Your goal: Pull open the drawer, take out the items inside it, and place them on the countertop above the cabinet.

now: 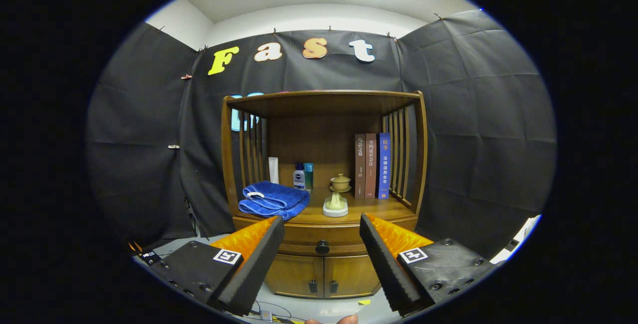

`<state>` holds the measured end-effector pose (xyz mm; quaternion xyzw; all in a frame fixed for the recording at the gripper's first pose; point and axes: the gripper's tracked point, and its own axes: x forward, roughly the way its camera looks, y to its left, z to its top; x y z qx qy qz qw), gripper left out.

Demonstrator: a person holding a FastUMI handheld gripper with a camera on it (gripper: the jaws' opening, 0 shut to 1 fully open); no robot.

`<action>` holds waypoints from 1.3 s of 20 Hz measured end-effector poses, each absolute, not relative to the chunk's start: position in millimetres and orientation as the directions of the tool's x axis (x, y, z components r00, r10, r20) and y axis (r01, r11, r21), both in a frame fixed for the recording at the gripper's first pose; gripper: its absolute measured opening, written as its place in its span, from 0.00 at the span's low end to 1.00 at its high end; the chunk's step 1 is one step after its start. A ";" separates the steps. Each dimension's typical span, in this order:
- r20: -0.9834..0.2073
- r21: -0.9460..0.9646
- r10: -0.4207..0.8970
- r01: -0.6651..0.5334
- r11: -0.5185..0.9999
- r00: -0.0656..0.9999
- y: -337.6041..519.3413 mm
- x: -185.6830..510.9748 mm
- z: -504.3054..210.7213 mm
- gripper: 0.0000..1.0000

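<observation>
Wooden drawer (321, 239) is sitting shut in the lower middle of the frame, its knob (322, 247) showing between your fingers. Your gripper (322, 227) is hanging wide apart, holding nothing. Going in crooked, you could be missing that small knob.

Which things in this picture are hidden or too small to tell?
- Drawer contents: gripper view, hidden behind its shut front with knob.
- Cabinet doors' outer parts: hidden by the open gripper's fingers.
- Bottles behind the blue towel: too small to identify.
</observation>
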<state>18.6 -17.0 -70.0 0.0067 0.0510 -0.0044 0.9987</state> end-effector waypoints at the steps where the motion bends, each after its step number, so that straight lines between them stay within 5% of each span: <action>1: -0.102 0.009 -0.005 0.006 1.000 0.995 -15.8 19.1 -70.7 0.99; 26: -0.108 0.007 -0.009 0.010 1.000 0.994 -16.1 20.2 -77.0 0.99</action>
